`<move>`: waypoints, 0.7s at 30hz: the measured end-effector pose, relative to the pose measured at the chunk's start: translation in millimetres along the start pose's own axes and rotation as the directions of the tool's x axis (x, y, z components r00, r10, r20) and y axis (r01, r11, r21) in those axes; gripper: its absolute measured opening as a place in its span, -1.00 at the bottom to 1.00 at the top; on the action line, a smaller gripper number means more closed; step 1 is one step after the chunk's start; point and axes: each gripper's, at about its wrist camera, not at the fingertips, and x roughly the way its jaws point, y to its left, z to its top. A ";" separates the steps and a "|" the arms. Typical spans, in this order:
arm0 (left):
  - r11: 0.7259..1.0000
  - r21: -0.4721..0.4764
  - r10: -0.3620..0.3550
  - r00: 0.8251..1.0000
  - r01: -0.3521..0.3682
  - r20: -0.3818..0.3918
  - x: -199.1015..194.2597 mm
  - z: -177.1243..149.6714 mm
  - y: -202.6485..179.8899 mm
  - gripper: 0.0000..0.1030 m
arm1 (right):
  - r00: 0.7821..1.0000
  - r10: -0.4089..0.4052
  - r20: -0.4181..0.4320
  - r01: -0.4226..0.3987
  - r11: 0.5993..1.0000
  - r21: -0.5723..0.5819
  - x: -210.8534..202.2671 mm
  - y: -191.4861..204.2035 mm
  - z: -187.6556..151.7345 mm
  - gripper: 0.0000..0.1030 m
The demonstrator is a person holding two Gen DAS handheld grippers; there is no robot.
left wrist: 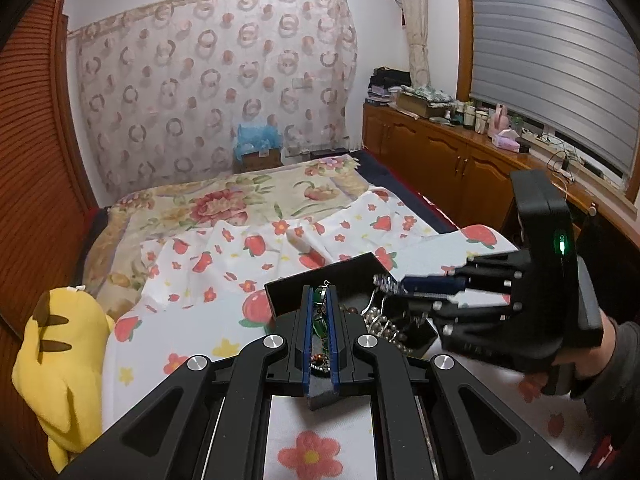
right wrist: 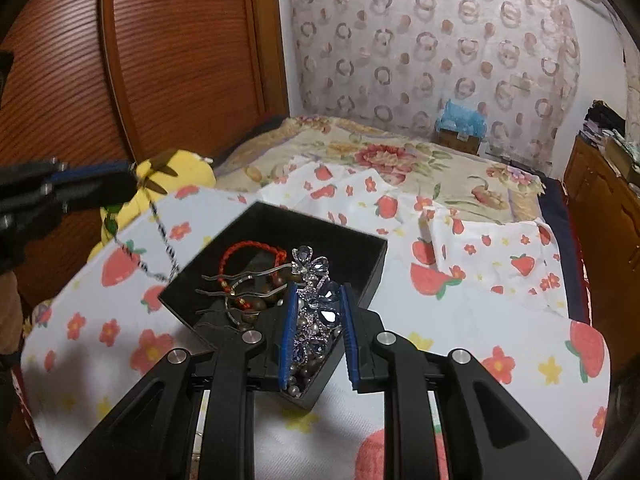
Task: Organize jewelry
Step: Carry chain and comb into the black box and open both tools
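Note:
A black open jewelry box (right wrist: 360,264) sits on the strawberry-print sheet and holds a red braided bracelet (right wrist: 248,252), brown beads, pearls and a silver hair comb (right wrist: 240,280). My left gripper (left wrist: 320,300) is shut on a green-bead necklace (left wrist: 320,322); its black-and-white chain (right wrist: 164,240) hangs from the left gripper (right wrist: 128,180) down beside the box. My right gripper (right wrist: 318,292) is shut on a purple crystal flower hairpiece (right wrist: 316,280), held over the box. In the left wrist view the right gripper (left wrist: 396,284) holds it above the box (left wrist: 312,276).
A yellow plush toy (left wrist: 60,344) lies at the bed's left edge by the wooden wardrobe (left wrist: 28,160). A wooden cabinet (left wrist: 460,152) with clutter runs along the right under the window. A floral quilt (left wrist: 224,200) covers the far bed.

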 end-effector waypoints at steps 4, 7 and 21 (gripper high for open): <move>1.000 0.005 -0.001 1.000 0.001 -0.005 10.7 4.0 0.1 -0.89 | 1.000 -0.009 -0.019 0.009 1.000 -0.010 9.9 2.8 -1.2 -0.55; 1.000 0.005 -0.002 1.000 0.002 -0.014 19.2 4.7 1.1 -0.89 | 1.000 -0.013 -0.023 0.012 1.000 -0.015 11.7 4.7 -1.8 -0.55; 1.000 -0.010 -0.025 0.998 0.025 -0.049 43.2 3.8 6.4 -0.89 | 1.000 -0.011 -0.010 0.012 1.000 0.020 4.9 -1.0 -1.1 -0.43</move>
